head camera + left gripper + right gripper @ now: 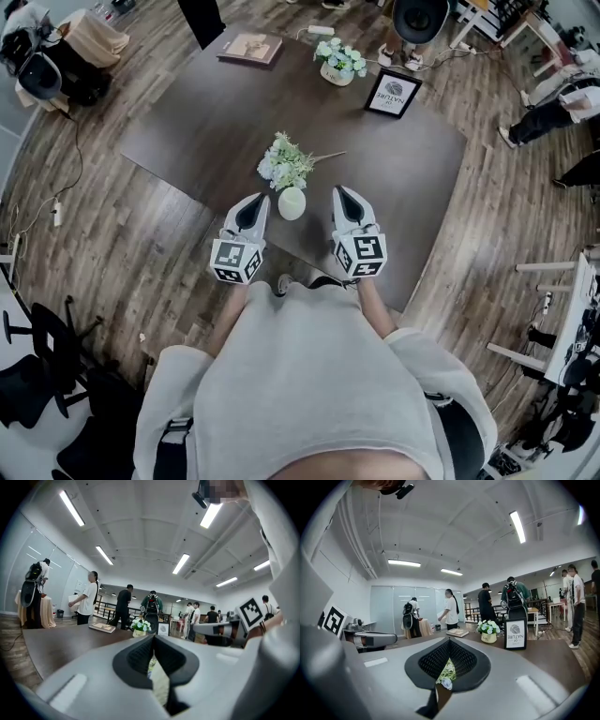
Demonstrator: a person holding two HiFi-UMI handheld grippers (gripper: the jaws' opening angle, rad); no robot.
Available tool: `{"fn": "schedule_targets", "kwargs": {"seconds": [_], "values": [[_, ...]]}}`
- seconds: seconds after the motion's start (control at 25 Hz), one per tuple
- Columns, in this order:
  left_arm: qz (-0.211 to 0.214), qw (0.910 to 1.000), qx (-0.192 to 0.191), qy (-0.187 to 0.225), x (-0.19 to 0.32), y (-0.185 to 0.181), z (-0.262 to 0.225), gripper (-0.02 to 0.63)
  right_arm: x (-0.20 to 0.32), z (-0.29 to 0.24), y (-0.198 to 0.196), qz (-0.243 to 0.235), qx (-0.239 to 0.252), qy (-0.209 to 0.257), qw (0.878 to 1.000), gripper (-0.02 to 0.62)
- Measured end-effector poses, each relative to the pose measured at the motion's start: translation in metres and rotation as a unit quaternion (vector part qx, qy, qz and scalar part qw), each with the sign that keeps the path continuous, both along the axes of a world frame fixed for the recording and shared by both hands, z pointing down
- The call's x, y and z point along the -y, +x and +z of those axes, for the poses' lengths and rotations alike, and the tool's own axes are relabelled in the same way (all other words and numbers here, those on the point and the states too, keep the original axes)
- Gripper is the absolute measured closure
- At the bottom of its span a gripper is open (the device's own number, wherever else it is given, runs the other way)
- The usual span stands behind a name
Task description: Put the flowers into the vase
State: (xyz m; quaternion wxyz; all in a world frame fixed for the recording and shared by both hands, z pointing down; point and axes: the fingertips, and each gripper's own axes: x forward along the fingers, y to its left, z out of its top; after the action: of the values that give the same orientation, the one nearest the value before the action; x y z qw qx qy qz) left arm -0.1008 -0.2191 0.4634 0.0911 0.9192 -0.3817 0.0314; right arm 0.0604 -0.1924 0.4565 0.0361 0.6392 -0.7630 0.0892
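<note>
Holding both tongs closed and empty, I had the left tongs (253, 212) just left of the white vase (292, 204) and the right tongs (349, 208) just right of it, neither touching it. Flowers (284, 164) stood in the vase, white blooms and green leaves bunched above the neck, with one thin stem jutting right. Vase sat on the dark surface (394, 159), toward the near edge. Left gripper view: I saw the tips pressed together, nothing between. Right gripper view: same, with greenery and a white bloom visible below the tip. Further back on the surface I could see a small potted bouquet (338, 62), a framed sign (392, 94) and a book (251, 48).
</note>
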Motion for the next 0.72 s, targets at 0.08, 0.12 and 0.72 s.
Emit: {"fn": "schedule_targets", "kwargs": {"seconds": [0.08, 0.12, 0.72], "values": [[-0.004, 1.0000, -0.001, -0.005, 0.003, 0.003, 0.004, 0.595, 0.004, 0.001, 0.004, 0.000, 0.002, -0.001, 1.000, 0.597], [-0.006, 1.0000, 0.000, -0.007, 0.003, 0.005, 0.005, 0.595, 0.006, 0.002, 0.006, -0.001, 0.003, -0.001, 1.000, 0.597], [-0.075, 0.9968, 0.027, -0.008, -0.012, -0.003, 0.019, 0.595, 0.012, 0.020, 0.014, -0.066, 0.024, -0.037, 0.997, 0.597]]}}
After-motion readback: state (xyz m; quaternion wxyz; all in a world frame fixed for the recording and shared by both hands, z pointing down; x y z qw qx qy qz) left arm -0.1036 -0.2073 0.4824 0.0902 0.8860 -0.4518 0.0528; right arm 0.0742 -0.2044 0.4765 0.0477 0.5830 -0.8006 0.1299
